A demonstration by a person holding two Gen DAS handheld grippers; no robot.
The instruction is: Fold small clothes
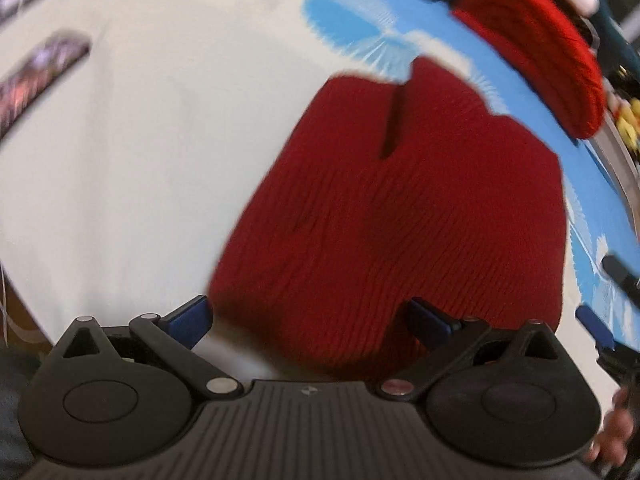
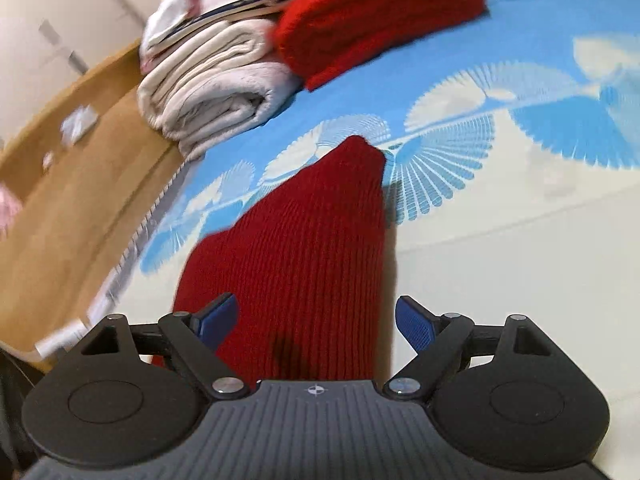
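A dark red ribbed knit garment (image 1: 392,216) lies flat on a white and blue patterned sheet (image 1: 140,140). My left gripper (image 1: 310,318) is open right above its near edge, blue fingertips spread wide and holding nothing. In the right wrist view the same red knit (image 2: 304,248) runs away from me to a pointed end. My right gripper (image 2: 316,320) is open over its near end, with the left fingertip over the cloth and the right one beside its edge. The other gripper shows at the left wrist view's right edge (image 1: 600,332).
A brighter red folded knit (image 2: 372,12) lies at the back beside a stack of folded white towels (image 2: 216,84) and other clothes. A brown wooden surface (image 2: 68,184) borders the sheet on the left. A dark patterned object (image 1: 36,80) lies far left.
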